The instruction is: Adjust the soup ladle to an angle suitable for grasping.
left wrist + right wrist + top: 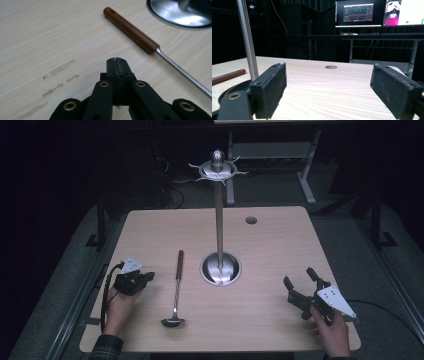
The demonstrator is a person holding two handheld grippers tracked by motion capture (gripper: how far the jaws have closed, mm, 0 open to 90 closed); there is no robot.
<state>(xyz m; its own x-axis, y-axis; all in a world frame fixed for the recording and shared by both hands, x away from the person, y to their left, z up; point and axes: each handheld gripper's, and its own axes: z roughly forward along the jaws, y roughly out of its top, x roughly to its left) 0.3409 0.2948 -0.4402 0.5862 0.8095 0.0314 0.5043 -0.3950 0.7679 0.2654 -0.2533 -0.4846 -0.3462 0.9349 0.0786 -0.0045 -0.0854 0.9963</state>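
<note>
The room lay dark, light falling mainly on the pale wooden bench point(280, 245), which had a round hole point(251, 220) toward 1 o'clock. Grey carpet point(345, 235) surrounded it; at 12 o'clock stood a white-legged desk point(305, 175), and two lit monitors point(358, 13) glowed beyond

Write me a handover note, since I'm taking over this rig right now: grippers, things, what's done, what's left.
Left gripper: shut, empty, resting on the table left of the ladle.
Right gripper: open, empty, at the table's right near corner.
Ladle: flat on the table, wooden handle away from you, bowl near you, untouched.
Hanging stand: upright mid-table, hooks bare.
Done: nothing.
Left: probably grasp the ladle and hang it.
</note>
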